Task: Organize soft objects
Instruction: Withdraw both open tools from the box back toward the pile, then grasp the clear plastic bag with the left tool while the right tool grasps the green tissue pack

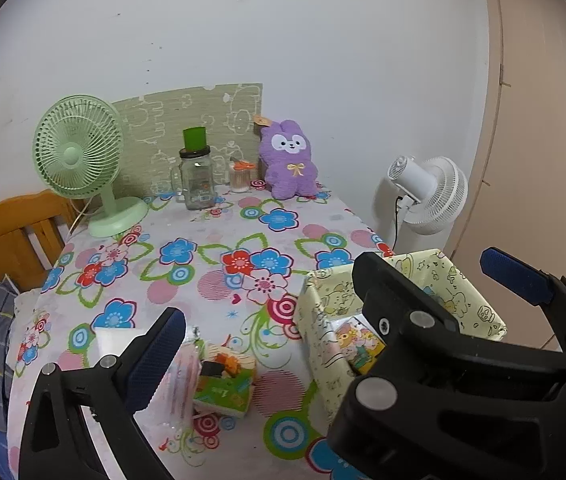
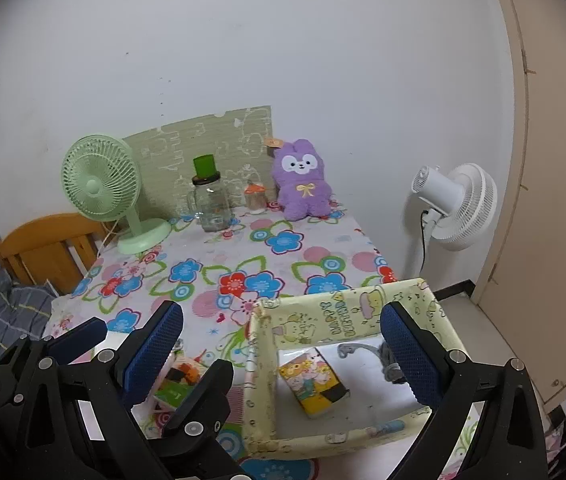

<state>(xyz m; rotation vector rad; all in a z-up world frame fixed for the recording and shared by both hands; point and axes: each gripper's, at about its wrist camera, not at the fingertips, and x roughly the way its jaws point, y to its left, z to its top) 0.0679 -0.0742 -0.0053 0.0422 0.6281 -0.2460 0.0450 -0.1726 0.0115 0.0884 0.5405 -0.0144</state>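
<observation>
Hovering apart, both empty: left gripper (image 1: 271, 344) | right gripper (image 2: 283, 344) over box (image 2: 261, 360) | tablecloth (image 1: 211, 240) beyond bare

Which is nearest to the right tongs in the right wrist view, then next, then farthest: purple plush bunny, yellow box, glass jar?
1. Yellow box, directly under the right tongs.
2. Glass jar, far, left of centre.
3. Purple plush bunny, against the back wall.

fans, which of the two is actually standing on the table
The mint green desk fan stands on the floral tablecloth at the back left. The white fan stands off the table's right edge, by the wall.
</observation>
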